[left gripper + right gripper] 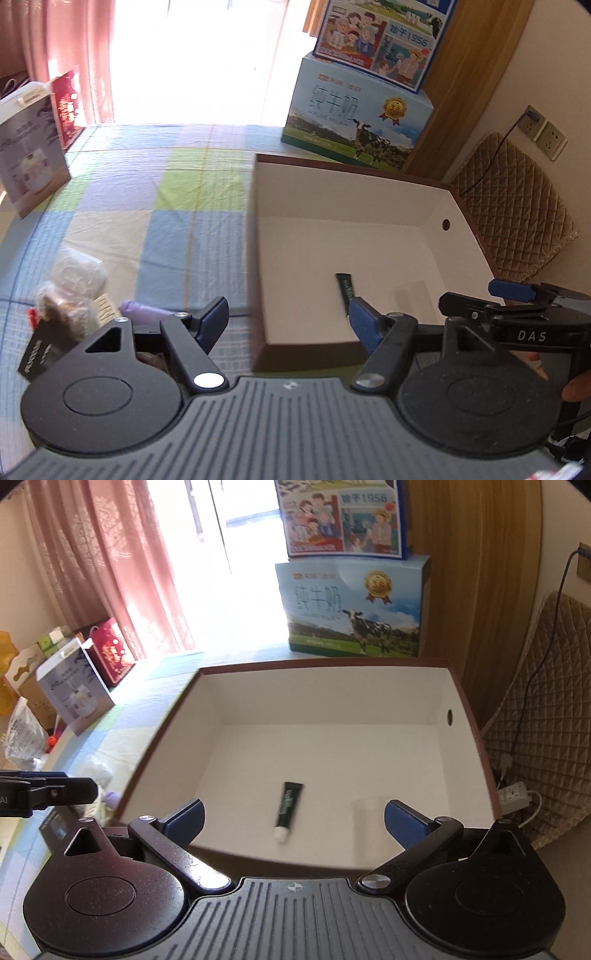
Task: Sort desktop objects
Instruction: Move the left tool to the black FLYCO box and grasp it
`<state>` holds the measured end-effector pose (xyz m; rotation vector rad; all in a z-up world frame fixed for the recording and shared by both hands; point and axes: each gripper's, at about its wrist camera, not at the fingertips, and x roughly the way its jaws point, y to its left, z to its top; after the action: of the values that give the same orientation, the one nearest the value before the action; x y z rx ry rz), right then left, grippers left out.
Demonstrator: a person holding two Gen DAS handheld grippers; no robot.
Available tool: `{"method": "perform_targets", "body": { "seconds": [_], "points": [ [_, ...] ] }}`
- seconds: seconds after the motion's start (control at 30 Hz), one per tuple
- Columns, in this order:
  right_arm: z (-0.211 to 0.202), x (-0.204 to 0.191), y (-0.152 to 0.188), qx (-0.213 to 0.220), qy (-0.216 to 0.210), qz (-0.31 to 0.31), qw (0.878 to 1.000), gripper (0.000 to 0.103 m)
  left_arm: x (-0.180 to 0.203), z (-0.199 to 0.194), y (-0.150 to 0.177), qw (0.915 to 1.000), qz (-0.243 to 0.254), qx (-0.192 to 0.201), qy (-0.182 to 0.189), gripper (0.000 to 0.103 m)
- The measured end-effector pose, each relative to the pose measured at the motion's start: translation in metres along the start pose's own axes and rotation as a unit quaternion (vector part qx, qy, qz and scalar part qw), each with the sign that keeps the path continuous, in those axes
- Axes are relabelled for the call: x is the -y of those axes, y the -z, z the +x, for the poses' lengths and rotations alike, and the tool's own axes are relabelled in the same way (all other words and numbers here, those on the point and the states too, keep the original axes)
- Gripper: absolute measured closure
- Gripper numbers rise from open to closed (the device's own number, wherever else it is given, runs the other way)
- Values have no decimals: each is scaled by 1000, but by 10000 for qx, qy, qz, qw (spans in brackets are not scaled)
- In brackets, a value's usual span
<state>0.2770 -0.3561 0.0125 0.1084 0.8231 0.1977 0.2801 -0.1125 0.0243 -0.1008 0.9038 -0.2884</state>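
Both grippers, left gripper (288, 321) and right gripper (293, 818), are hanging wide, empty. I'm eyeing the near-left purple pouch (142, 309): probably soft, light; I'd pinch mid-body.

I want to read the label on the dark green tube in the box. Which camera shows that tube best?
The right wrist view: the dark green tube lies whole on the box floor, white cap nearest, unobstructed. In the left wrist view only its far end shows; a blue finger of the left gripper hides the rest.
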Motion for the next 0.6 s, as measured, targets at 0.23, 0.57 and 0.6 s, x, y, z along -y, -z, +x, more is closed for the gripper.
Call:
{"method": "perform_targets", "body": {
  "seconds": [0.23,0.57,0.6],
  "points": [
    [-11,-36,24,56,-257,-2,9997,2,-51,-35,30,9984,-344,32,-448,29],
    [-7,-82,72,-257,-455,-241,9983,2,-129,-43,69,9876,-992,-214,-1201,25],
    [-3,-83,76,-345,-438,-221,9982,2,-135,-40,71,9861,-1045,-244,-1270,24]
  ]
}}
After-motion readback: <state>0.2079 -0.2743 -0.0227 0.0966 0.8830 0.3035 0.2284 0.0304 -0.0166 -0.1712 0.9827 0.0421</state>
